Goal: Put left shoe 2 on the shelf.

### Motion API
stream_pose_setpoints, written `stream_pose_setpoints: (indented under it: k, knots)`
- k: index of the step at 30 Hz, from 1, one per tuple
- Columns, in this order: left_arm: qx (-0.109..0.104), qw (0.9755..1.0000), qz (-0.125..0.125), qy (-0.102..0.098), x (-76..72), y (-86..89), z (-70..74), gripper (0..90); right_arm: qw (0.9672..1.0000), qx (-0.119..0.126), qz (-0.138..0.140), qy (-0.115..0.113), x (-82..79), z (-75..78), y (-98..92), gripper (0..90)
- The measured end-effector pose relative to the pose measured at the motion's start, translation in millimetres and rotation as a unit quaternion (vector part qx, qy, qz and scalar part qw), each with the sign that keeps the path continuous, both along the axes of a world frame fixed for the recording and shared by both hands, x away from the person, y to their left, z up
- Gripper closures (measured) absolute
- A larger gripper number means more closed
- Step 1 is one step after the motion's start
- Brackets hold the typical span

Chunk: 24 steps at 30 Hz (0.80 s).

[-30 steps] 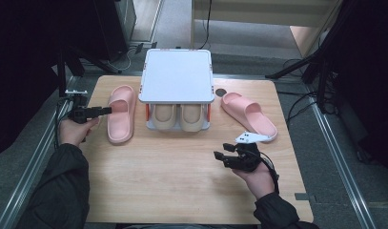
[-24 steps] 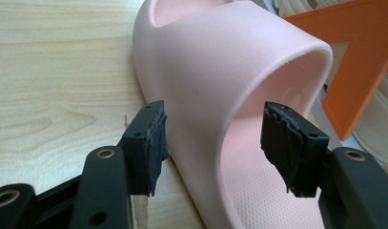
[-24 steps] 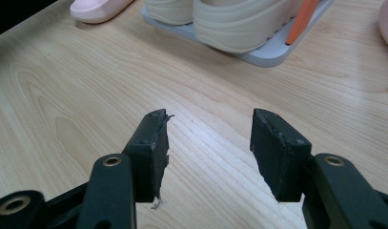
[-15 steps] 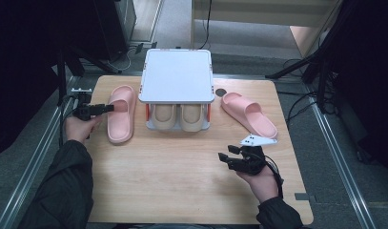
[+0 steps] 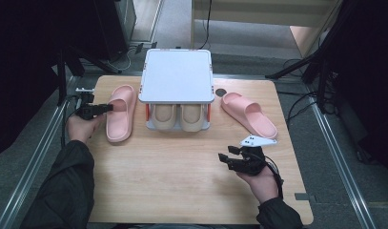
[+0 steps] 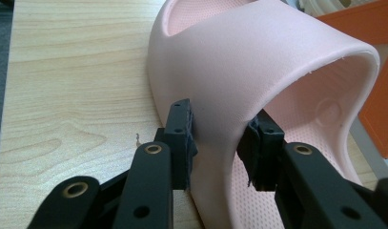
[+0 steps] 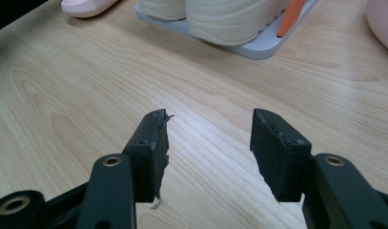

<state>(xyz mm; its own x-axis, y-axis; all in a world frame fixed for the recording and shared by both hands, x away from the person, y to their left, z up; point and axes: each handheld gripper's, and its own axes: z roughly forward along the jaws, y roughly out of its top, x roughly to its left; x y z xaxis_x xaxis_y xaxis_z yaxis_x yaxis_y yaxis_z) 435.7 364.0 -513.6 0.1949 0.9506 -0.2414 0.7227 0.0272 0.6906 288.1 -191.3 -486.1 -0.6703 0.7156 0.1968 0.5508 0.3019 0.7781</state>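
Note:
A pink slipper (image 5: 120, 112) lies left of a small shoe rack (image 5: 177, 76), and its mate (image 5: 249, 114) lies to the right. My left gripper (image 5: 108, 108) reaches in from the left at the slipper's strap. In the left gripper view the strap (image 6: 258, 57) arches up, and my left gripper (image 6: 220, 129) has its jaws either side of the strap's near edge, one pad outside and one inside. The jaws have just been closing and both pads press the strap. My right gripper (image 5: 227, 157) rests low over bare wood at the front right, open (image 7: 208, 124) with nothing between its jaws.
The rack has a white top, orange posts (image 7: 291, 14) and a grey base (image 7: 268, 45), with a pair of beige shoes (image 5: 177, 117) under its top. A small dark round mark (image 5: 221, 92) sits on the table behind the right slipper. Bare wood spans the table's front half.
The left gripper's jaws have narrowed from wide open onto the left slipper's strap. The right hand and both slippers have stayed where they were.

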Motion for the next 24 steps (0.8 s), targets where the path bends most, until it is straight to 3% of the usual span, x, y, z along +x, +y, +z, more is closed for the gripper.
stream_pose_setpoints:
  k: [7,12,19,24]
  knots:
    - [0.008,0.9995,0.029,0.003,-1.4,5.0,3.4,79.7,1.0,0.0,-0.001,-0.001,0.1,0.2,-0.5,48.1]
    - [-0.005,0.9992,0.039,0.009,-1.7,8.8,2.9,81.8,1.0,0.0,0.001,0.0,0.6,0.1,0.2,48.1]
    - [0.0,0.9988,0.044,0.02,-3.9,9.3,6.1,82.7,1.0,0.0,0.005,0.0,2.6,0.3,2.8,48.0]
    - [-0.014,0.9986,0.045,0.022,-8.4,10.9,11.9,83.0,0.9999,-0.001,0.016,0.001,6.0,0.1,7.9,48.1]
